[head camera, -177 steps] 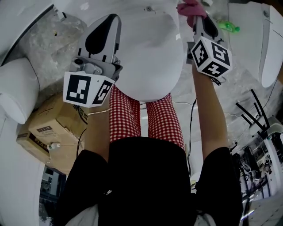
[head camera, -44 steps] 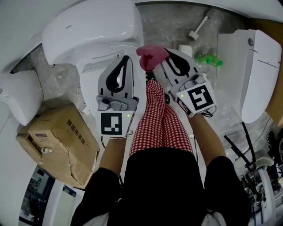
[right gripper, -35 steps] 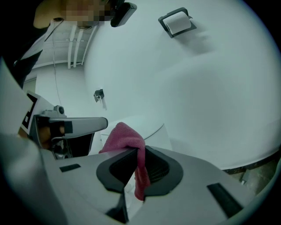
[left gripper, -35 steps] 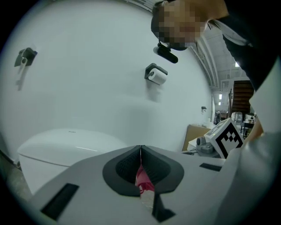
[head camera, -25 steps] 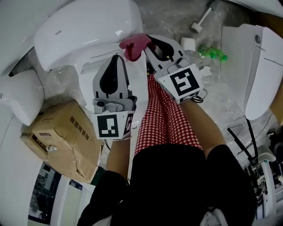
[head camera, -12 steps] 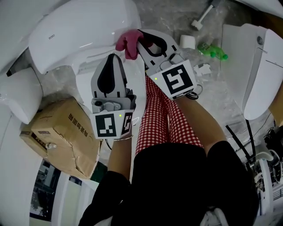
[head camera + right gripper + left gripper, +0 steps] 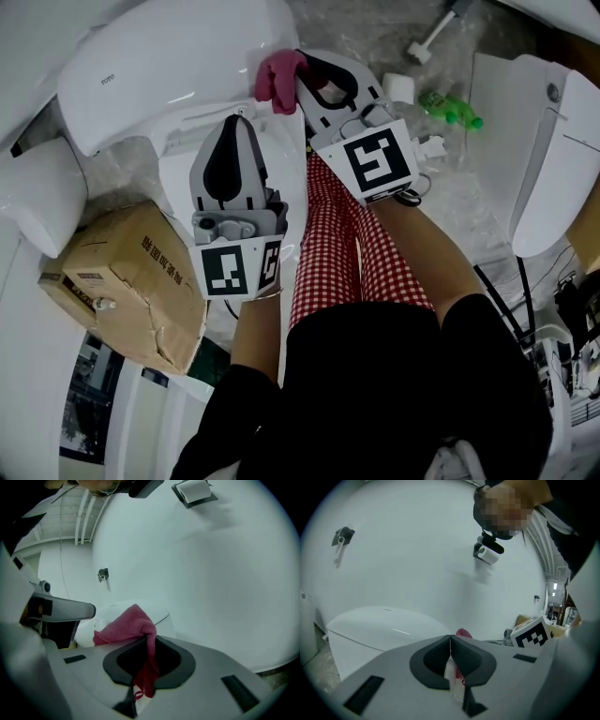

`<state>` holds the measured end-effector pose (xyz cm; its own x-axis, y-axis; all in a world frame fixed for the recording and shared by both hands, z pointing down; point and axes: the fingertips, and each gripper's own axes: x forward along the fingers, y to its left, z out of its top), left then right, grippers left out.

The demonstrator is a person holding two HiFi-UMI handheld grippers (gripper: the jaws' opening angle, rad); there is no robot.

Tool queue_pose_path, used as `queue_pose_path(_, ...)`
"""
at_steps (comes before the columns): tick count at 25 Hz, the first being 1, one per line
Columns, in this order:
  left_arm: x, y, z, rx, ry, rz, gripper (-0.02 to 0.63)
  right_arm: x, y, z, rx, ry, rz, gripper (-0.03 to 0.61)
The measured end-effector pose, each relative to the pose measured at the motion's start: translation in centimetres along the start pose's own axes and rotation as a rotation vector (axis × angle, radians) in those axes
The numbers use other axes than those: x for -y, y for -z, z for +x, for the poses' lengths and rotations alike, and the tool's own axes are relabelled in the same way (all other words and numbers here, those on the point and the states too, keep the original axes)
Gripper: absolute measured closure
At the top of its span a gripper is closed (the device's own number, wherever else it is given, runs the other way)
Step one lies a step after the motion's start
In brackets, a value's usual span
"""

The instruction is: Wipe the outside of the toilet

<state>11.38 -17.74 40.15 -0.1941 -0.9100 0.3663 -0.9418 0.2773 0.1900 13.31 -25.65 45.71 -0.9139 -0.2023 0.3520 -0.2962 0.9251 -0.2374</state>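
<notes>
The white toilet [image 7: 169,66] fills the upper left of the head view, its smooth lid [image 7: 384,625] also showing in the left gripper view. My right gripper [image 7: 298,82] is shut on a pink cloth [image 7: 278,80], and the cloth rests against the toilet's rear edge beside the lid. In the right gripper view the pink cloth [image 7: 126,623] bunches over the jaws of my right gripper [image 7: 149,637], with a tail hanging down between them. My left gripper [image 7: 236,122] hovers just below and left of the cloth, shut with nothing in it. Its tips [image 7: 450,637] meet, and the cloth [image 7: 464,633] peeks beyond them.
A torn cardboard box [image 7: 122,281] lies at the left, beside a white ceramic piece [image 7: 37,192]. Another white toilet [image 7: 553,141] stands at the right. A green bottle [image 7: 450,106], a paper roll [image 7: 401,89] and a white tool [image 7: 431,33] lie on the floor between.
Seconds ago both grippers were over the bowl's rounded front; now they are at its rear by the lid. In the last second the right gripper carried the cloth left, then slightly right.
</notes>
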Motion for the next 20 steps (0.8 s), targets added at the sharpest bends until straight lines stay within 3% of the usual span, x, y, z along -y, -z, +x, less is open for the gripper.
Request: queue_pose_path(20,-1.6,-0.3,0.6,0.014,-0.067,-0.035,0.603,4.1,-2.1,3.7,-0.001,-0.009,-0.12,0.522)
